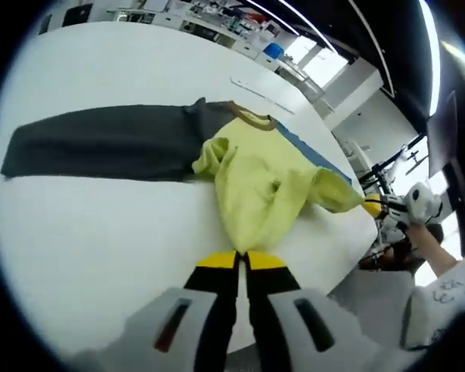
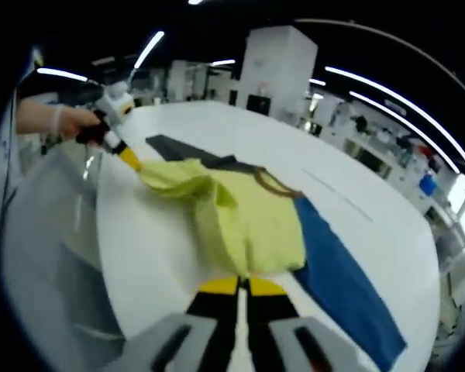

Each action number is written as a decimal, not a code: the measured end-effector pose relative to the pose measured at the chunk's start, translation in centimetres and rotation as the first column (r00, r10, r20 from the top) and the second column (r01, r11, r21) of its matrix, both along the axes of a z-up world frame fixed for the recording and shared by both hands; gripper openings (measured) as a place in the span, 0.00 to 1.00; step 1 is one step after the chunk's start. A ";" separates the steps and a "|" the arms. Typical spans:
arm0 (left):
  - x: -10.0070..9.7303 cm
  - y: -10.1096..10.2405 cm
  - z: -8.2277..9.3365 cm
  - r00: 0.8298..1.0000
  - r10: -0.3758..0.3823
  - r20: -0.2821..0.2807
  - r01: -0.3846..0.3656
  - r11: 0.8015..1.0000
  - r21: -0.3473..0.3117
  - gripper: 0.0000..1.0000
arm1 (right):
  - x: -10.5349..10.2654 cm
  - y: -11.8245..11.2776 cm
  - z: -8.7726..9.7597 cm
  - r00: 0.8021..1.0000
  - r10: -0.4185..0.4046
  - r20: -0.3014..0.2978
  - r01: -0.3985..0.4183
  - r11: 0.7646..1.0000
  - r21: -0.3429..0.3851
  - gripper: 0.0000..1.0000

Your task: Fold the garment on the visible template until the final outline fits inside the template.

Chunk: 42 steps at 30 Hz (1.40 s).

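Observation:
A yellow garment (image 1: 256, 182) with a brown collar lies bunched on the white table (image 1: 93, 248), over a flat template made of a dark grey panel (image 1: 101, 143) and a blue panel (image 1: 314, 153). My left gripper (image 1: 242, 260) is shut on the garment's near edge. My right gripper (image 1: 372, 206) comes in from the right, shut on a stretched corner of the garment. In the right gripper view the garment (image 2: 252, 221) lies between the blue panel (image 2: 337, 275) and the grey panel (image 2: 170, 146). There my right gripper (image 2: 242, 285) pinches its near edge, and my left gripper (image 2: 130, 160) pulls a corner.
The table's edge (image 2: 101, 232) runs close by the garment, with floor below. A person's hand (image 2: 50, 120) holds the left gripper; an arm (image 1: 434, 244) shows at the right. Benches and lab gear (image 2: 387, 155) stand far behind.

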<state>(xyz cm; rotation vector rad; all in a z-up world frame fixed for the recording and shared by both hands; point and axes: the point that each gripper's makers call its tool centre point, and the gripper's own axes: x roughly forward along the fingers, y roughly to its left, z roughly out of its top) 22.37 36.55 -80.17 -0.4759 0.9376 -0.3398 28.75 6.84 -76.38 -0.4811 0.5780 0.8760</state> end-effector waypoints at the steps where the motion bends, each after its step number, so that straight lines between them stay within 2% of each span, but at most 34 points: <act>1: -0.2 0.1 -0.1 1.000 0.000 -0.009 0.000 1.000 0.001 0.00 | -0.3 -0.3 0.1 1.000 -0.003 -0.004 0.003 1.000 -0.001 0.00; 4: -1.4 0.7 -0.8 0.998 -0.019 -0.054 0.020 0.999 0.028 0.00 | -1.1 -1.2 -0.2 1.000 -0.007 -0.008 0.006 1.000 -0.023 0.00; 8: -2.9 0.5 -1.4 0.994 -0.047 -0.102 0.052 0.998 0.046 0.00 | -2.5 -1.9 -0.7 0.999 -0.010 -0.036 0.009 1.000 -0.030 0.00; 9: -3.6 0.6 -1.7 0.989 -0.063 -0.131 0.071 0.996 0.061 0.00 | -3.1 -2.2 -0.9 0.999 -0.012 -0.044 0.010 0.999 -0.035 0.00; 12: -4.6 0.7 -2.5 0.981 -0.090 -0.171 0.104 0.991 0.079 0.00 | -4.5 -3.0 -2.0 0.997 -0.014 -0.074 0.010 0.998 -0.059 0.00; 16: -5.7 0.7 -3.2 0.973 -0.111 -0.202 0.132 0.987 0.097 0.00 | -6.0 -3.8 -3.2 0.994 -0.018 -0.107 0.009 0.997 -0.082 0.00; 22: -7.6 0.9 -4.1 0.942 -0.182 -0.284 0.227 0.964 0.135 0.00 | -8.3 -4.5 -4.7 0.987 -0.018 -0.160 0.001 0.994 -0.106 0.00; 25: -7.9 0.8 -4.3 0.934 -0.193 -0.300 0.242 0.961 0.135 0.00 | -9.2 -4.8 -5.2 0.983 -0.024 -0.185 0.003 0.994 -0.112 0.00; 30: -8.0 0.9 -4.5 0.932 -0.199 -0.302 0.246 0.961 0.127 0.00 | -10.2 -5.3 -6.2 0.975 -0.032 -0.218 0.004 0.992 -0.127 0.00; 35: -8.0 0.9 -4.4 0.937 -0.214 -0.277 0.256 0.958 0.127 0.00 | -10.1 -4.9 -6.1 0.972 -0.045 -0.230 0.018 0.993 -0.115 0.00; 39: -7.4 1.1 -4.3 0.953 -0.201 -0.227 0.227 0.969 0.097 0.00 | -9.9 -5.0 -6.0 0.970 -0.044 -0.239 0.023 0.995 -0.093 0.00; 42: -6.9 0.9 -3.7 0.969 -0.184 -0.167 0.200 0.977 0.080 0.01 | -9.8 -5.1 -5.9 0.967 -0.051 -0.248 0.034 0.997 -0.072 0.08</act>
